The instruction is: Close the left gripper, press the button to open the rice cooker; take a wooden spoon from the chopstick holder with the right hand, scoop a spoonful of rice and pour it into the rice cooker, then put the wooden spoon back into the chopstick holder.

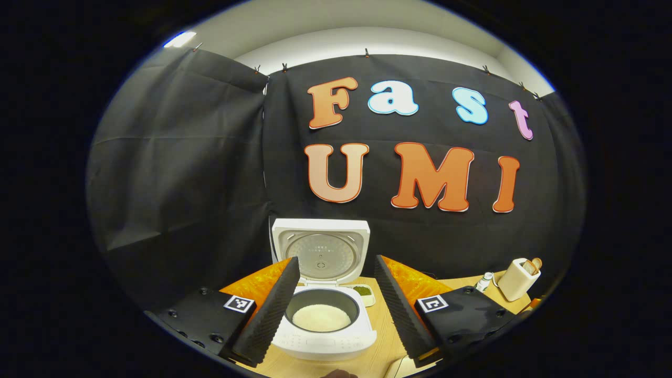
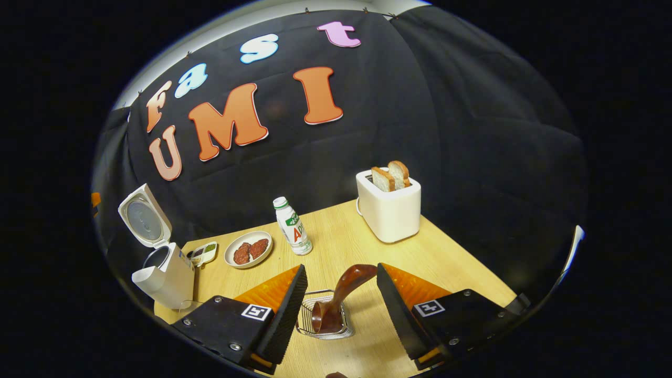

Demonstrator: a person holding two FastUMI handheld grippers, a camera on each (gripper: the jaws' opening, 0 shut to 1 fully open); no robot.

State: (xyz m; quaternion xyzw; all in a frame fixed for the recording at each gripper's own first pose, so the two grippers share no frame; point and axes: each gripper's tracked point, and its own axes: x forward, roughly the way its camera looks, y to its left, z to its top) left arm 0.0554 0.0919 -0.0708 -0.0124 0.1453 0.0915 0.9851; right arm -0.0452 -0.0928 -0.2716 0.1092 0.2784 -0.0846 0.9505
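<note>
In the left gripper view the white rice cooker point(image 1: 323, 320) stands with its lid point(image 1: 320, 252) raised, and white rice point(image 1: 321, 317) lies in the dark inner pot. My left gripper point(image 1: 336, 310) is open, held just above and in front of the cooker, holding nothing. In the right gripper view the brown wooden spoon point(image 2: 341, 294) stands tilted in the wire chopstick holder point(image 2: 324, 320). My right gripper point(image 2: 341, 310) is open, its fingers on either side of the spoon without touching it. The open cooker point(image 2: 160, 268) shows at the far left of that view.
A white toaster point(image 2: 389, 207) with two bread slices stands at the back right of the wooden table point(image 2: 462, 262). A white bottle point(image 2: 292, 226), a plate of red patties point(image 2: 248, 249) and a small dish of green stuff point(image 2: 203, 253) lie between the toaster and the cooker.
</note>
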